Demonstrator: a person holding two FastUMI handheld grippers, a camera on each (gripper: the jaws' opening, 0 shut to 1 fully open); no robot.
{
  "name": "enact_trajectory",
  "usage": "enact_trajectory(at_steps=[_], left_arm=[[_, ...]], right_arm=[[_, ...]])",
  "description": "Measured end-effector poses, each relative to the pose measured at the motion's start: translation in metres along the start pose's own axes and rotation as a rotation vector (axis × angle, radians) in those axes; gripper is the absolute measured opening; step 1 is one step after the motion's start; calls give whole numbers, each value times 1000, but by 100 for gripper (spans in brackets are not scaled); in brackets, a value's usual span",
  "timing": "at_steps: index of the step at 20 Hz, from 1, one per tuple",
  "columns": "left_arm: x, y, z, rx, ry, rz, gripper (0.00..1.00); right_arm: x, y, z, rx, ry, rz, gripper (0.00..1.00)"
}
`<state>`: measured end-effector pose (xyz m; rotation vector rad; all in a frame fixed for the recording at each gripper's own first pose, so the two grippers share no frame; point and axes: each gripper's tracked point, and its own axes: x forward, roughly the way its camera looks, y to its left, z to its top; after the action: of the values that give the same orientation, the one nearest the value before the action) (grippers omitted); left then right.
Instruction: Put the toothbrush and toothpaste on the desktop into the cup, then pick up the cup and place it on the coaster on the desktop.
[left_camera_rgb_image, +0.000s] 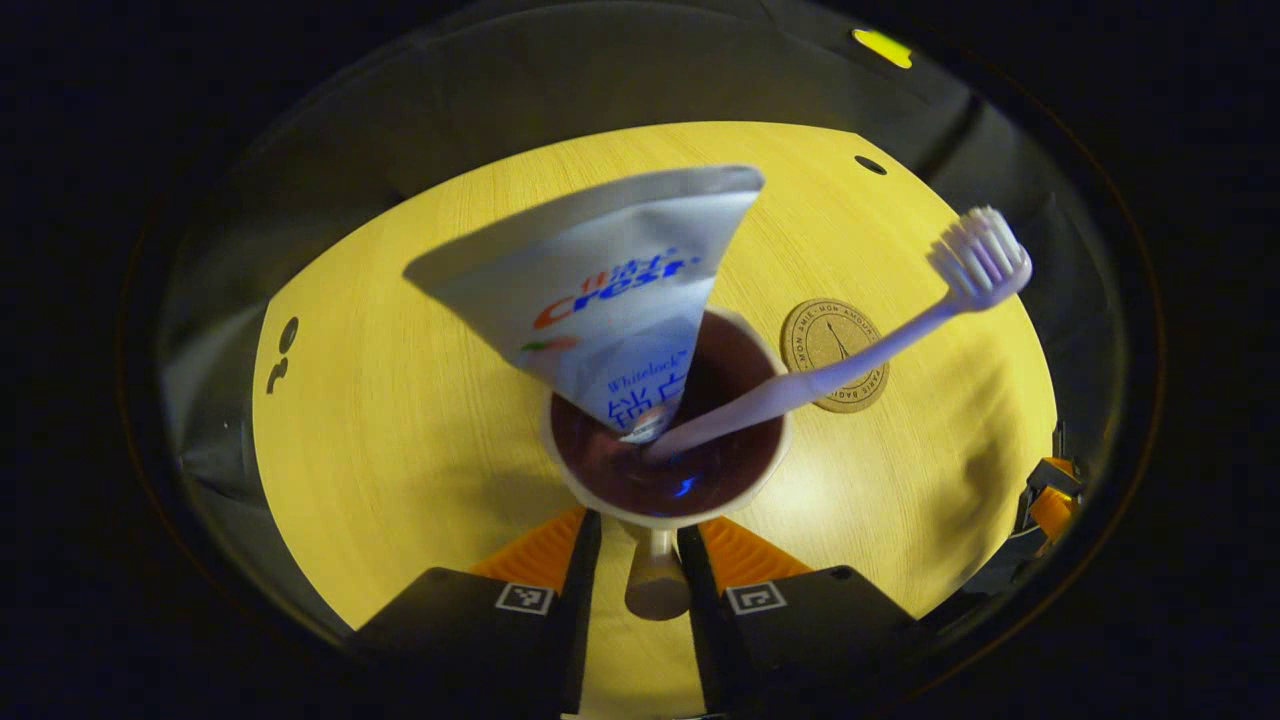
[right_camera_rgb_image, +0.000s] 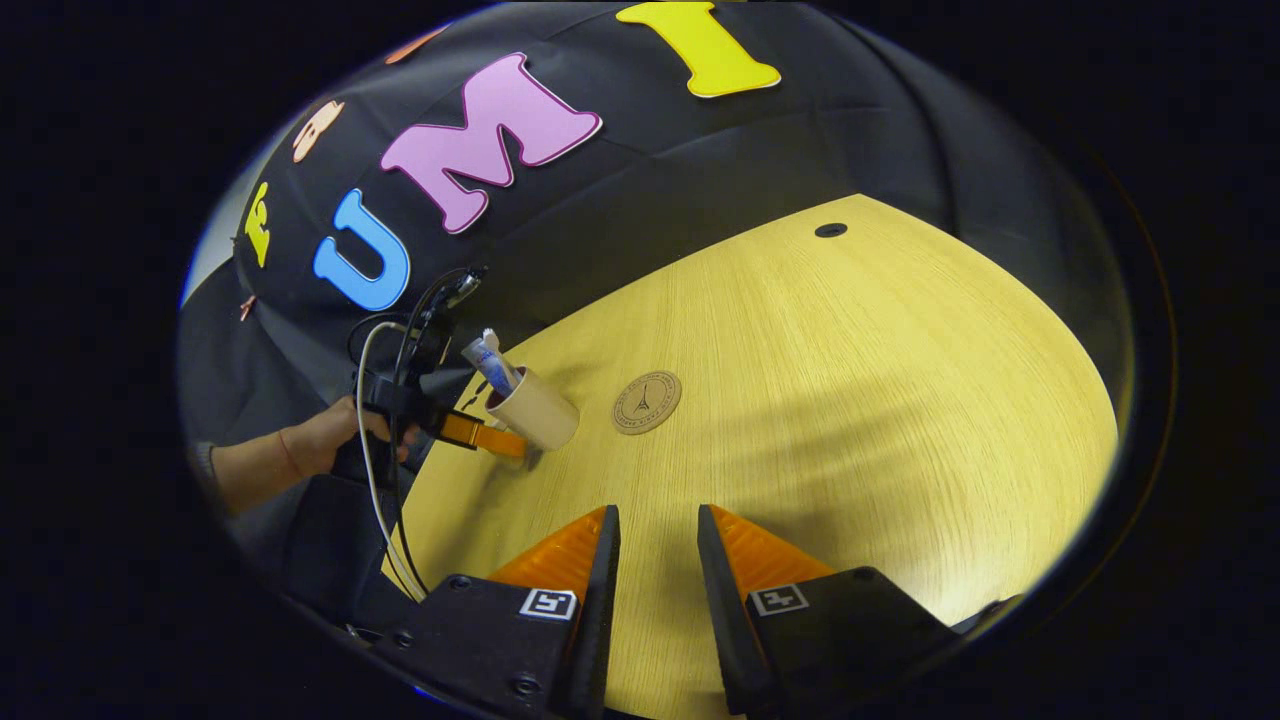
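Observation:
A pale cup (left_camera_rgb_image: 600, 495) with a dark inside stands just before my left gripper (left_camera_rgb_image: 645, 535), whose fingers are shut on its handle (left_camera_rgb_image: 655, 585). A white toothpaste tube (left_camera_rgb_image: 610, 290) and a white toothbrush (left_camera_rgb_image: 850, 365) lean out of the cup. The round cork coaster (left_camera_rgb_image: 835, 355) lies on the table beyond the cup, to its right. In the right gripper view the cup (right_camera_rgb_image: 535, 410) sits left of the coaster (right_camera_rgb_image: 647, 402), with the left gripper (right_camera_rgb_image: 490, 438) on its near-left side. I cannot tell whether the cup touches the table. My right gripper (right_camera_rgb_image: 655, 530) hovers open and empty.
The light wooden table (right_camera_rgb_image: 850, 400) has a curved edge and a small dark hole (right_camera_rgb_image: 830, 230) at the back. A hand (right_camera_rgb_image: 320, 440) and trailing cables (right_camera_rgb_image: 385, 500) are at the table's left edge. The right gripper (left_camera_rgb_image: 1045, 500) shows at the table's right edge.

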<state>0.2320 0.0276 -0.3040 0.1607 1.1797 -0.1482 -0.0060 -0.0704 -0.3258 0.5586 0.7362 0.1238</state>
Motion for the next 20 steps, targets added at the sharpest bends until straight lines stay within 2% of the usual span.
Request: enact_trajectory(at_steps=[4,5,6,7,9,10,12,13,14,15,16,20], left_arm=[[3,-3,-2,5,19,5,39],[3,-5,-2,3,18,2,31],[2,-7,-1,3,15,-8,31],[1,-7,-3,-5,15,-13,35],[1,-6,-1,-20,-3,-16,34],[1,-5,-1,-26,-10,-11,29],[-2,-6,0,-28,-31,-7,29],[-4,-6,-1,-28,-36,-6,33],[-6,-7,0,-30,-41,-11,28],[-8,-8,1,-30,-49,-18,32],[-10,-9,1,-26,-56,-21,28],[-16,-16,2,-17,-67,-34,27]], right_arm=[[0,-2,-4,16,8,-2,48],[-1,-2,-5,16,10,-3,48],[0,-2,-5,17,10,-3,48],[0,-2,-5,18,10,-4,48],[-1,-3,-6,20,10,-6,48],[-2,-3,-5,21,9,-6,48],[-1,-4,-4,24,7,-8,48],[-2,-5,-3,26,5,-9,48],[-2,-6,-3,28,4,-10,48],[-2,-7,-3,29,3,-10,48],[-2,-6,-3,29,1,-11,48],[-3,-5,-2,29,-2,-7,48]])
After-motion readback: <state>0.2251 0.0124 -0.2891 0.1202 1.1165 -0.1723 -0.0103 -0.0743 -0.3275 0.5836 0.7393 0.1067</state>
